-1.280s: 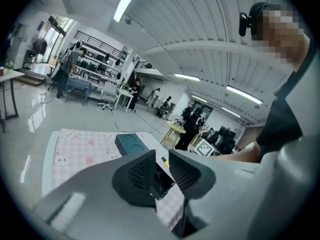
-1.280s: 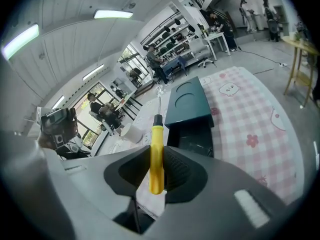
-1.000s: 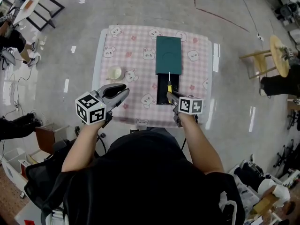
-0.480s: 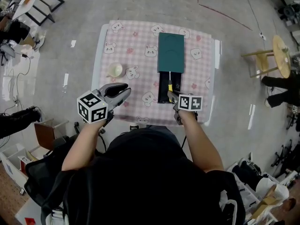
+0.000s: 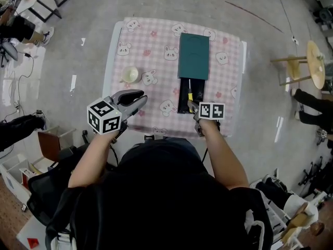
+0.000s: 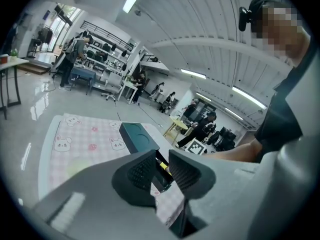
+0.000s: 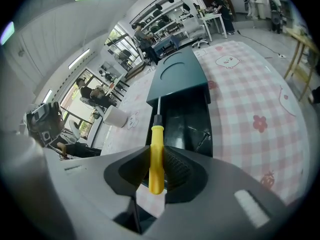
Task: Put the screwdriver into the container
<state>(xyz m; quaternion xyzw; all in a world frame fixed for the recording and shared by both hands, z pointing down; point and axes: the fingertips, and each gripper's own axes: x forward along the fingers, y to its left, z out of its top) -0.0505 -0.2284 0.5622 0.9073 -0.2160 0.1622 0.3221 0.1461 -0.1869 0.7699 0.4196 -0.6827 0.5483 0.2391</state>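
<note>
Over the checked tablecloth, the right gripper pinches the screwdriver by its handle above the container at centre frame; a tilted release risks it bridging the rim.

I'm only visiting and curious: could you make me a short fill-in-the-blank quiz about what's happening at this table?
The right gripper is shut on a screwdriver with a ___ handle.
The left gripper, its jaws apart, holds ___.
In the head view, the cup stands to the ___ of the black container.
Missing words: yellow; nothing; left.
</note>
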